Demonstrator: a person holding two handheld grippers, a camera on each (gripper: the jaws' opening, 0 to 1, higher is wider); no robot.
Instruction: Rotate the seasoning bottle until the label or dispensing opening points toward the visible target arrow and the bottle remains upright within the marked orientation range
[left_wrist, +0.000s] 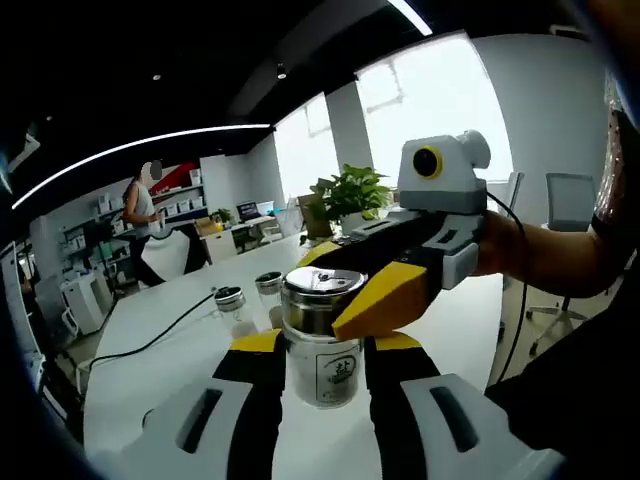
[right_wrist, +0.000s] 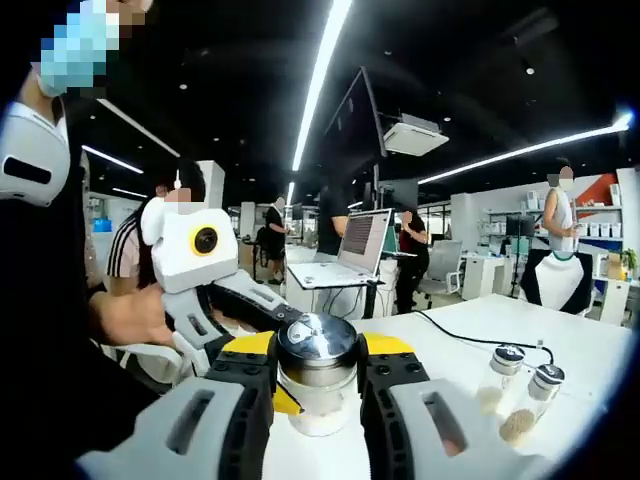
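The left tool (left_wrist: 318, 352) grips the upright seasoning bottle (left_wrist: 322, 345) while the right tool (left_wrist: 385, 285) seemingly clamps its lid.

The label on the seasoning bottle (left_wrist: 322, 362) is half covered by the left tongs (left_wrist: 322, 350) hugging its sides, so the print is too small and blocked to read, and the yellow tip of the right tongs (left_wrist: 375, 300) covers part of its metal cap. In the right gripper view the bottle's lower body sits behind the jaws and no label face shows. The two small shakers (right_wrist: 518, 398) on the tabletop (right_wrist: 590, 350) are blurry near the edge, contents hard to tell.
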